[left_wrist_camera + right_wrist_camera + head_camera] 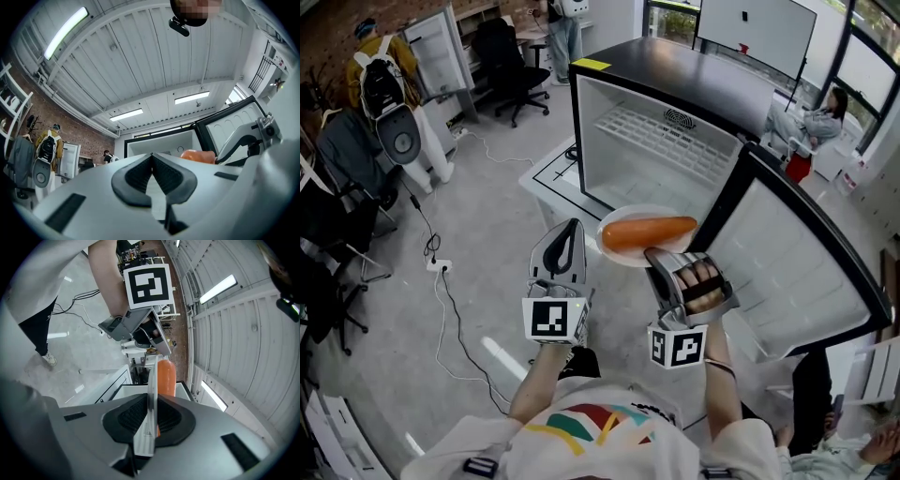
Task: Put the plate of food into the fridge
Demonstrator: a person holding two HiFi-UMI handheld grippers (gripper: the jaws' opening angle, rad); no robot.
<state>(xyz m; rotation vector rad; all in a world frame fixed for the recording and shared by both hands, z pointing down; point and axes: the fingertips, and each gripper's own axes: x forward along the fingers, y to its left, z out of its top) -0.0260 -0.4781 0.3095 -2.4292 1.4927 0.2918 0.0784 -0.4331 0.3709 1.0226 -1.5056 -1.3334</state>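
Note:
A white plate with an orange sausage on it hangs in front of the open fridge. My right gripper is shut on the plate's near rim. In the right gripper view the plate shows edge-on between the pads, with the sausage beyond. My left gripper is to the left of the plate, jaws together, holding nothing; in its own view the left gripper points at the fridge, with the sausage at right.
The fridge door stands swung open to the right. A wire shelf lies inside the fridge. Cables and a power strip lie on the floor at left. People, office chairs and a second fridge are at the back.

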